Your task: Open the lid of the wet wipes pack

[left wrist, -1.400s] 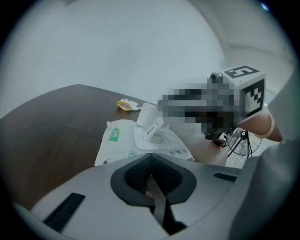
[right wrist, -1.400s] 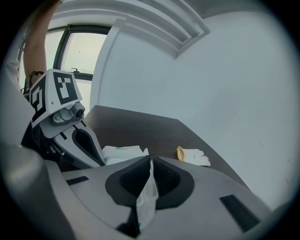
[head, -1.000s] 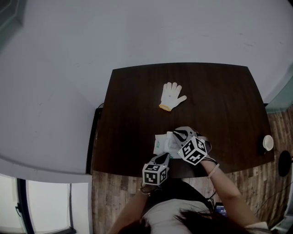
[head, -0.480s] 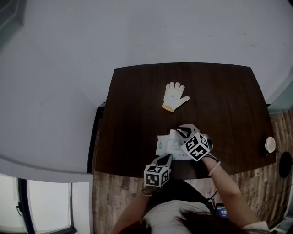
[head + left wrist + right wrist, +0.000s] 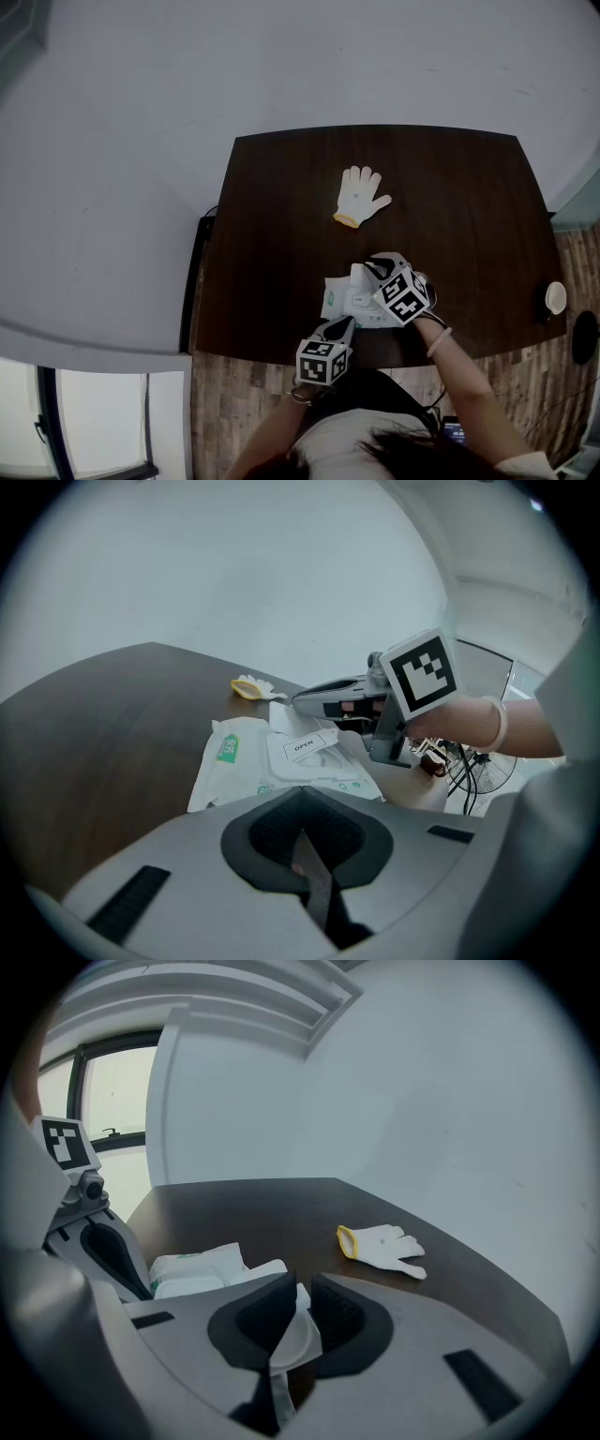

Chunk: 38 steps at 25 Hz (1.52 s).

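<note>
we see the wet wipes pack [image 5: 337, 300] lying near the front edge of the dark table [image 5: 450, 206]. our left gripper [image 5: 302, 829] sits pinched closed just before it. our right gripper [image 5: 302, 1290] has just been easing its jaws apart to a narrow gap, with the white lid [image 5: 296, 1333] between them

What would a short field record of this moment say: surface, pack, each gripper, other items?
surface: dark table
pack: wet wipes pack lying near the front edge, OPEN label facing up
left gripper: jaws together, at the pack's near edge
right gripper: jaws slightly apart, just been opening, thin white flap between them
other: white glove farther back, apart from both grippers
</note>
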{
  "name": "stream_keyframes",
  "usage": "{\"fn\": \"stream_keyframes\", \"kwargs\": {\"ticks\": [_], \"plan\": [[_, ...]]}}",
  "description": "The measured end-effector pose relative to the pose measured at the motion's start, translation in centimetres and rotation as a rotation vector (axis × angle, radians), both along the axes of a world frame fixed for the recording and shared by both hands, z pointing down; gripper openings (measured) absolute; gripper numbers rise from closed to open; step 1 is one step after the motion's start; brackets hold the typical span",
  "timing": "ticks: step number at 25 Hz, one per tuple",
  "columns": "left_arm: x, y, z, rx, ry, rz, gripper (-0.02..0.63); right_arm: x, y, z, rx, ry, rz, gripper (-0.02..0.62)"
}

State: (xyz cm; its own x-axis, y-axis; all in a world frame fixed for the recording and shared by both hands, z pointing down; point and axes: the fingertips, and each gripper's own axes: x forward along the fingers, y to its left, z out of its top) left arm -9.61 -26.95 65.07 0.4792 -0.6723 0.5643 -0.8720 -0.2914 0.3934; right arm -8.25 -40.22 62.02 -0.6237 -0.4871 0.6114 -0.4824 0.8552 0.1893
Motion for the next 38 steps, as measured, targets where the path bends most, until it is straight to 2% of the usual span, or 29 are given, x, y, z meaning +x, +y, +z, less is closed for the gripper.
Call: {"fn": "stream_keyframes", "kwargs": {"ticks": [13, 24, 31, 38], "plan": [[0.0, -0.2, 0.1, 0.0, 0.009, 0.005, 0.018, -0.1, -0.3, 2.7, -0.061, 0.024, 0.002, 0.06], [0.0, -0.1, -0.1, 0.006, 0.025, 0.008, 0.018, 0.1, -0.3, 2.1, -0.097, -0.056, 0.043, 0.061], [0.3, 0.2, -0.7, 0.032, 0.016, 0.026, 0.018, 0.2, 0.3, -0.5, -0.06, -0.127, 0.051, 0.065], [-0.7, 0.2, -2.5, 0.087, -0.005, -0.019, 0.018, 0.8, 1.7, -3.0, -0.023, -0.18, 0.063, 0.052]]}}
